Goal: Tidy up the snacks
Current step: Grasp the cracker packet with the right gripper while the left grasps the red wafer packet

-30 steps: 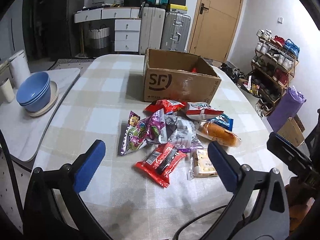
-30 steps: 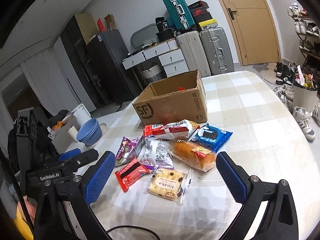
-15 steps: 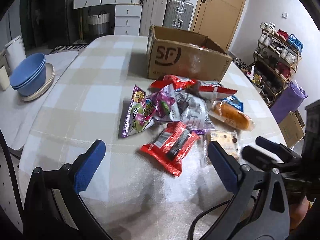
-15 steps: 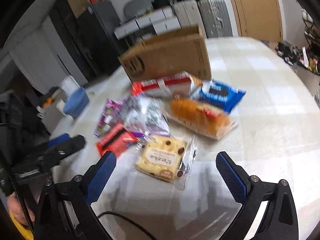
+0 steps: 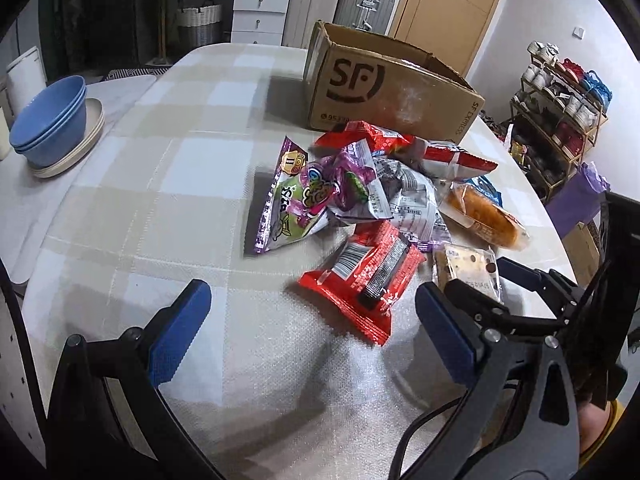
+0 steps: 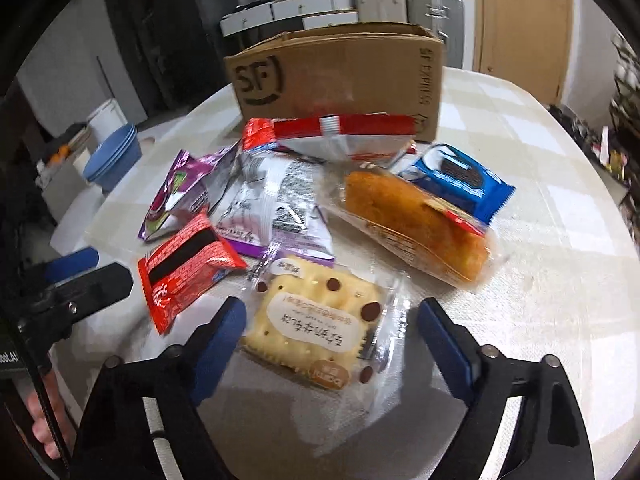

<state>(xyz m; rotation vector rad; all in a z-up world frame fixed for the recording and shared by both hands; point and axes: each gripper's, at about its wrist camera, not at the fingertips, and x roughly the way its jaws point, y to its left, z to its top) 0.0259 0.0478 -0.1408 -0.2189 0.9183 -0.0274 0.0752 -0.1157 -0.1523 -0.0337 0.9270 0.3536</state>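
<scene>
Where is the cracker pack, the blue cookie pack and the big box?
cracker pack [image 6: 320,322], right wrist view, on its white label.
blue cookie pack [image 6: 460,178], right wrist view, on the cookie picture.
cardboard box [image 5: 384,92], left wrist view, on its printed front wall.

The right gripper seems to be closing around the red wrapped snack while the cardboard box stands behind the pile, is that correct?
Not quite: the right wrist view shows the right gripper closing around the clear-wrapped cracker pack, its pads not yet pressing it. The red wrapped snack lies beside it. The cardboard box does stand behind the pile.
</scene>
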